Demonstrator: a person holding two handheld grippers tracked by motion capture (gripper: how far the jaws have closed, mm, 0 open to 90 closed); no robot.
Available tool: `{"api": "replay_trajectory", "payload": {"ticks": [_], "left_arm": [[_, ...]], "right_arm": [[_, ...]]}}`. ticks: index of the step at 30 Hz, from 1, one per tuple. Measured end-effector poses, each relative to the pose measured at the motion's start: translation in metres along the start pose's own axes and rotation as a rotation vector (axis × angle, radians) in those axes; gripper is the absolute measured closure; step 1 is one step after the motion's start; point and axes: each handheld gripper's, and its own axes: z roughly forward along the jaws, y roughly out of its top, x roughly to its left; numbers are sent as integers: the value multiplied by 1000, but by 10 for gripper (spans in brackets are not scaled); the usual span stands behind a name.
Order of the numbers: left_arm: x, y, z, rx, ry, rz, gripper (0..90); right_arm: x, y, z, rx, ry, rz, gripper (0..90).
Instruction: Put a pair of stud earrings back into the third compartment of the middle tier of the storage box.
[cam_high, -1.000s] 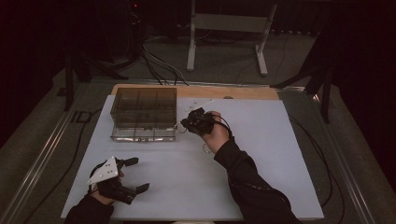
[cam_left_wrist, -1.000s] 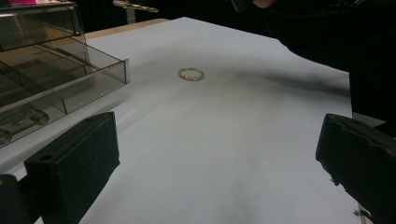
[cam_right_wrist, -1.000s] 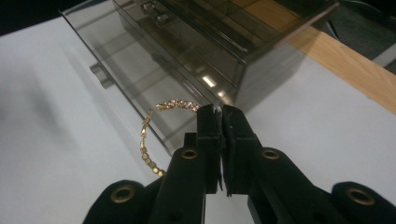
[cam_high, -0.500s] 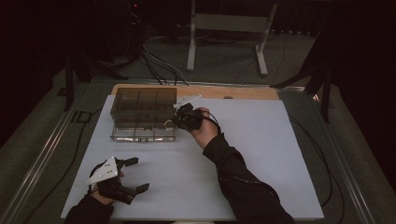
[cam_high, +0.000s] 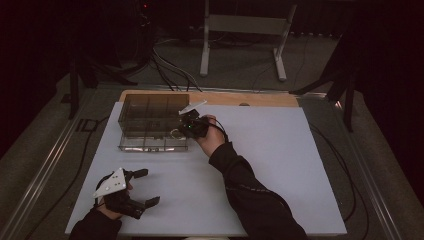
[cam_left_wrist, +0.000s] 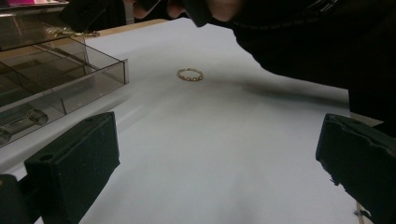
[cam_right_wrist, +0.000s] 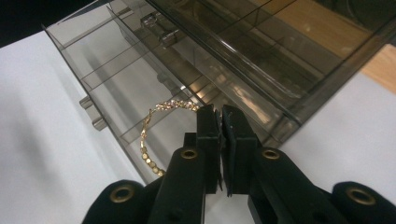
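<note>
A smoky clear organiser box (cam_high: 150, 117) stands at the back left of the white table, its divided drawer (cam_right_wrist: 112, 79) pulled out toward the front. My right gripper (cam_high: 186, 128) hangs at the drawer's right end, shut on a gold bracelet (cam_right_wrist: 154, 135) that dangles over a drawer compartment. In the right gripper view the jaws (cam_right_wrist: 219, 112) are pressed together on the chain. My left gripper (cam_high: 148, 186) rests open and empty near the front left edge. A gold ring (cam_left_wrist: 190, 74) lies on the white surface ahead of the left gripper (cam_left_wrist: 215, 140), right of the box (cam_left_wrist: 70, 74).
The white sheet (cam_high: 280, 150) covers the table, with a wooden strip (cam_high: 260, 98) along its back edge. Cables and a metal stand (cam_high: 240, 30) sit on the floor beyond. The right forearm crosses the middle of the table.
The right gripper has moved left with the bracelet, from beside the box to over its open drawer. The left gripper has stayed in place.
</note>
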Motion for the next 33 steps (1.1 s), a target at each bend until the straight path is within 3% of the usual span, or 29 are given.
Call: {"api": "replay_trajectory", "payload": {"ticks": [6, 7, 11, 14, 15, 16, 17, 21, 22, 25, 29, 33], "left_arm": [[0, 0, -1, -5, 1, -1, 5], [0, 0, -1, -5, 1, -2, 5], [0, 0, -1, -8, -1, -4, 5], [0, 0, -1, -6, -1, -5, 5], [0, 0, -1, -5, 0, -5, 5], [0, 0, -1, -6, -1, -3, 5], [0, 0, -1, -5, -1, -2, 5], [0, 0, 0, -4, 0, -4, 5], [0, 0, 0, -3, 0, -4, 5], [0, 0, 0, -3, 1, -4, 5], [0, 0, 0, -3, 1, -2, 5], [1, 0, 0, -4, 1, -5, 5]], "right_arm": [[3, 2, 17, 6, 6, 21, 857], [4, 1, 21, 7, 23, 28, 766], [6, 0, 21, 6, 26, 21, 706], [7, 1, 13, -21, 67, 25, 552], [7, 1, 13, -21, 67, 25, 552], [8, 2, 8, -35, 81, 22, 464], [8, 2, 8, -35, 81, 22, 464], [9, 1, -5, -79, 105, 9, 261], [9, 1, -5, -79, 105, 9, 261], [8, -4, -16, -105, 130, 16, 148], [5, -7, -23, -115, 120, 17, 144], [-3, -14, -36, -105, 117, 15, 75]]}}
